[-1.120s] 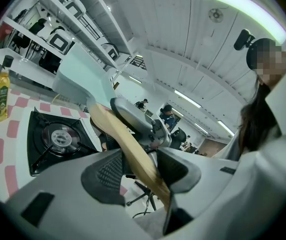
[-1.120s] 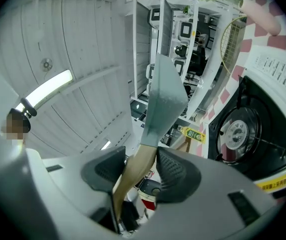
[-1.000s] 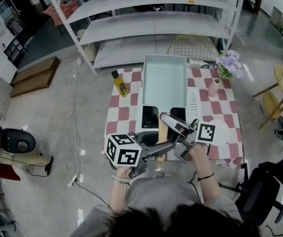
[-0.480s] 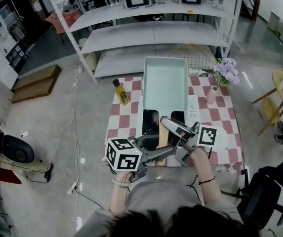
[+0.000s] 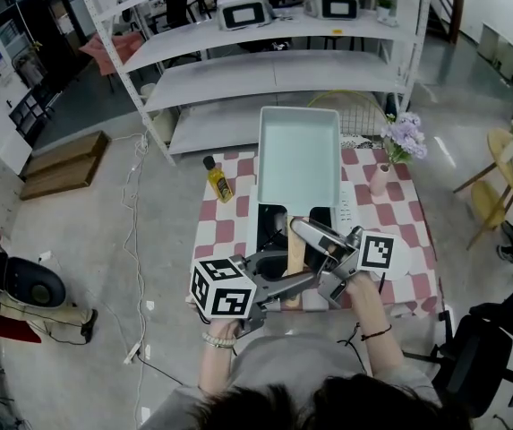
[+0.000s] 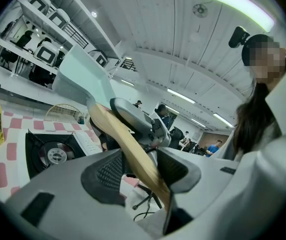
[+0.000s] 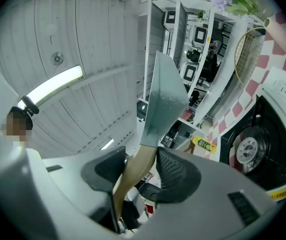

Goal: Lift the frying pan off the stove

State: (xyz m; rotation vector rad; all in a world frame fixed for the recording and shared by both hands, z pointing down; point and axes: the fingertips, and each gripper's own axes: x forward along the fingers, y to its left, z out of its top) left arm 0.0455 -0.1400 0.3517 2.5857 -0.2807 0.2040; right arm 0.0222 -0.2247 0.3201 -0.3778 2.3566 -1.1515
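Frying pan (image 5: 299, 155) hangs clear above stove (image 5: 271, 215) — left gripper (image 6: 138, 171), right gripper (image 7: 140, 171) both clamped on wooden handle (image 6: 133, 149) — lift looks essentially complete.

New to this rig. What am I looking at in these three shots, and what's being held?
There is no robot here. A person holds hand-operated tongs in each hand, and the marker cubes are part of them. The top-down picture comes from a camera on the person's head. The other two come from cameras riding on the left tongs and the right tongs, looking along their jaws. On the checked table sit a stove, an oil bottle and a vase of flowers. Both tongs clamp the wooden handle of a pale green rectangular frying pan, held up clear of the burners.
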